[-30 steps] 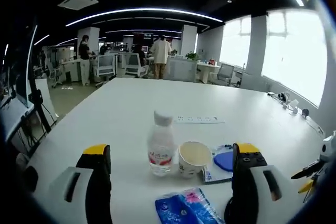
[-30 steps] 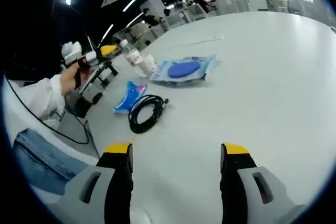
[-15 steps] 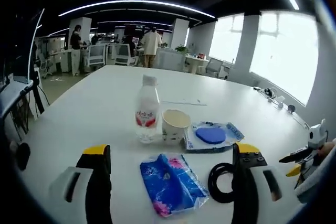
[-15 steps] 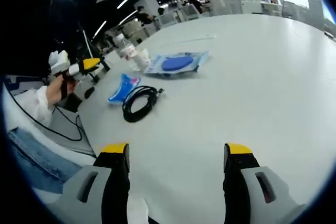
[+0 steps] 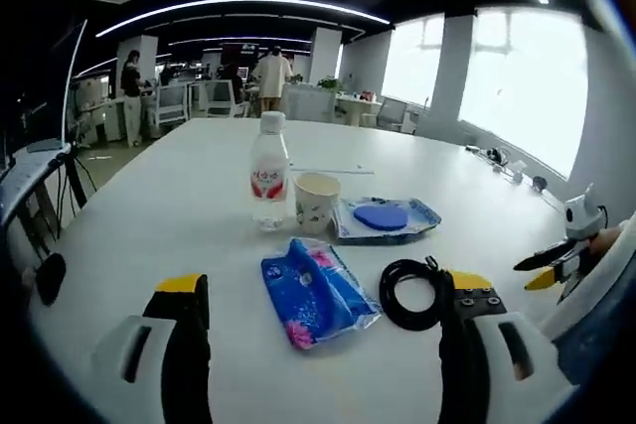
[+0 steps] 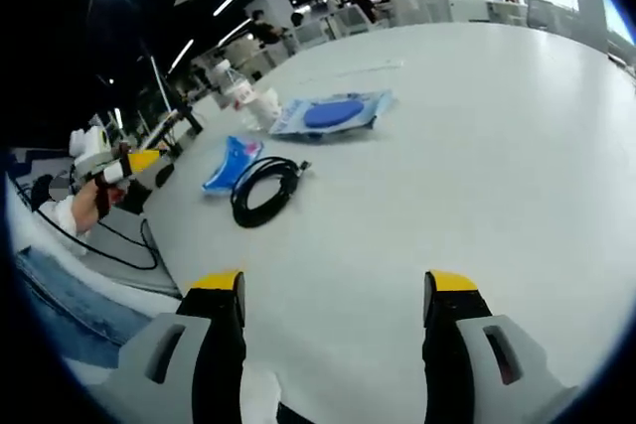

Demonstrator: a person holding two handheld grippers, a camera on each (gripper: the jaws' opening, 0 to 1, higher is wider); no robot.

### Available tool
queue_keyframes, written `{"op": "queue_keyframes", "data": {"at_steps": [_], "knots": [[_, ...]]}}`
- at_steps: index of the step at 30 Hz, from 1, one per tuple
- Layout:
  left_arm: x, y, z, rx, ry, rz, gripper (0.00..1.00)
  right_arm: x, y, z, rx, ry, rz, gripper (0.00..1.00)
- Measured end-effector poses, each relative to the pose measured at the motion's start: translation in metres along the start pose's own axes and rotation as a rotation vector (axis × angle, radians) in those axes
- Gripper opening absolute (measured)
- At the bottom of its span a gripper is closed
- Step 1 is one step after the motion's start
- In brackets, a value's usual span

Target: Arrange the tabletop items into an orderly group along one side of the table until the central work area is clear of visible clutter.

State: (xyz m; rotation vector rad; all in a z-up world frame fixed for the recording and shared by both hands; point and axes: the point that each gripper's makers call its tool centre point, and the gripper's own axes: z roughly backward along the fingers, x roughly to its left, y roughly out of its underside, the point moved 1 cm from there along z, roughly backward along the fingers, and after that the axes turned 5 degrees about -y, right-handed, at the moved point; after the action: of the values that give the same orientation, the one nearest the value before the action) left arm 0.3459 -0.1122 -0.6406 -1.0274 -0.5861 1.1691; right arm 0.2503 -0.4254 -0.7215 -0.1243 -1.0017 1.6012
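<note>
On the white table (image 5: 149, 215) stand a clear water bottle (image 5: 268, 171) with a red label and a paper cup (image 5: 316, 203) beside it. To their right lies a clear packet holding a blue disc (image 5: 383, 218). Nearer lie a blue tissue pack (image 5: 316, 293) and a coiled black cable (image 5: 412, 295). My left gripper (image 5: 323, 285) hangs open before them, holding nothing. My right gripper (image 6: 335, 285) is open over bare table, with the cable (image 6: 263, 191), tissue pack (image 6: 231, 163), packet (image 6: 333, 114), cup (image 6: 263, 104) and bottle (image 6: 237, 89) far ahead on the left.
The other gripper (image 5: 556, 267), held in a hand, enters at the right edge. A hand holds the left gripper (image 6: 114, 171) off the table's edge. Cables trail at the far right edge (image 5: 517, 171). Office desks and standing people (image 5: 268, 71) are beyond the table.
The left view has pulled back from the items, so the tissue pack and cable now show whole. In the right view the left gripper has moved left and lower. The items have not moved.
</note>
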Motion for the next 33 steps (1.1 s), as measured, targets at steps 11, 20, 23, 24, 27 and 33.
{"op": "queue_keyframes", "data": {"at_steps": [11, 20, 23, 24, 27, 33], "knots": [[0.007, 0.011, 0.033, 0.0, -0.006, -0.112, 1.0, 0.015, -0.007, -0.014, 0.003, -0.014, 0.001, 0.72], [0.015, 0.029, 0.036, 0.005, -0.025, -0.14, 1.0, 0.028, -0.018, -0.028, 0.006, -0.014, 0.0, 0.71], [0.016, 0.029, 0.036, 0.01, -0.02, -0.109, 1.0, 0.03, -0.022, -0.032, 0.004, -0.01, 0.005, 0.7], [0.017, 0.023, 0.037, -0.027, -0.024, -0.109, 1.0, 0.031, -0.024, -0.033, 0.005, -0.008, 0.008, 0.7], [0.02, 0.021, 0.038, -0.036, -0.031, -0.084, 1.0, 0.032, -0.03, -0.037, 0.01, -0.007, 0.013, 0.7], [0.02, 0.019, 0.035, -0.045, -0.02, -0.056, 1.0, 0.035, -0.046, -0.051, 0.025, -0.008, 0.027, 0.68]]}}
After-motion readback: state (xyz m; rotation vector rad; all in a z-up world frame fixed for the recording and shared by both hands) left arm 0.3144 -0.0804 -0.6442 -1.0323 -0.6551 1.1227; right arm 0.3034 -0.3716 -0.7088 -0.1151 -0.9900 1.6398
